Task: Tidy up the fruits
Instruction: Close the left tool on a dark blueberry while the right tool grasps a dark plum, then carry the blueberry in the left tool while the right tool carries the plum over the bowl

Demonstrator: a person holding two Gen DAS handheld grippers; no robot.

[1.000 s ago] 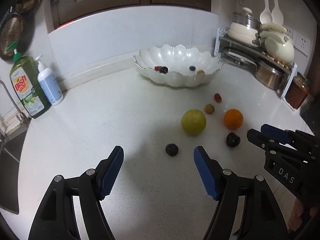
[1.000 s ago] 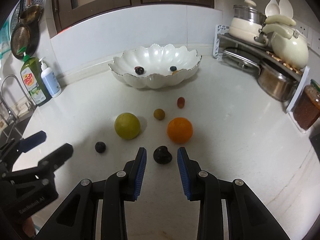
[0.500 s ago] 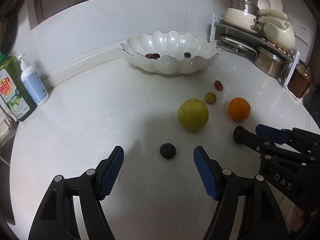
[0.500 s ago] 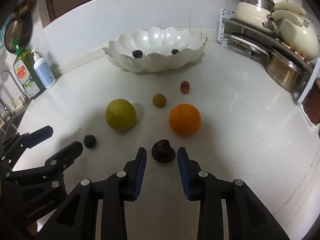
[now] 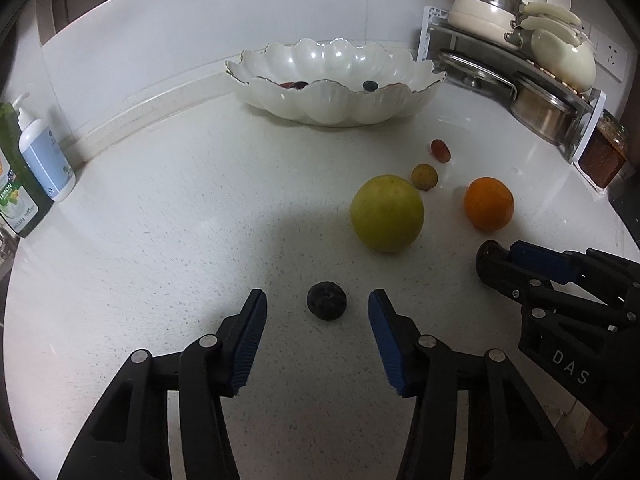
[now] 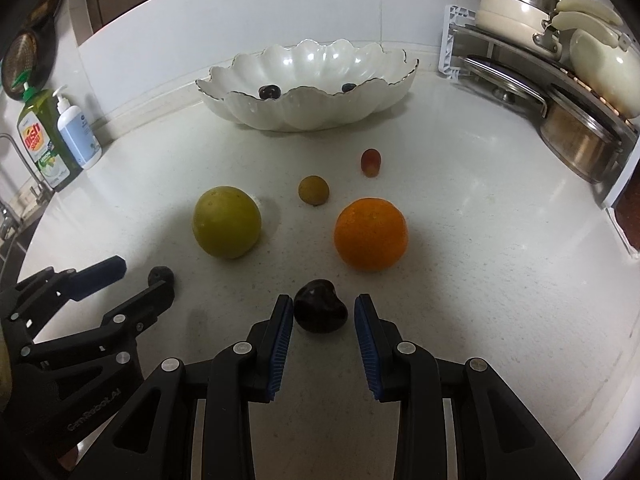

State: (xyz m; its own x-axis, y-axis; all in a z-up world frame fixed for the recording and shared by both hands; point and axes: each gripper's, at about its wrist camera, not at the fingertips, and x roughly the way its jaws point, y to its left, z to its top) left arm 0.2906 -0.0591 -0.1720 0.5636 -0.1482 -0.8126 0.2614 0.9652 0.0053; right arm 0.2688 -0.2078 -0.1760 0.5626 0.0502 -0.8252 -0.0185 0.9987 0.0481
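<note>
Between the parted left tongs (image 5: 318, 304) lies a dark blueberry (image 5: 326, 301), untouched; the right tongs (image 6: 323, 312), also parted, flank a dark cherry (image 6: 320, 311). At twelve o'clock sit an orange (image 6: 371, 233), a green fruit (image 6: 227, 227) and the white bowl (image 6: 308, 110).

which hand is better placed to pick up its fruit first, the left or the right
Right, probably. The right tool already brackets the dark heart-shaped cherry, its left pad nearly touching. The left tool is open wider around the small dark round blueberry, which sits just ahead of its tips.

"DAS" on right claw (image 5: 496, 258); bottle (image 5: 12, 196), seemingly "LEMON".
</note>
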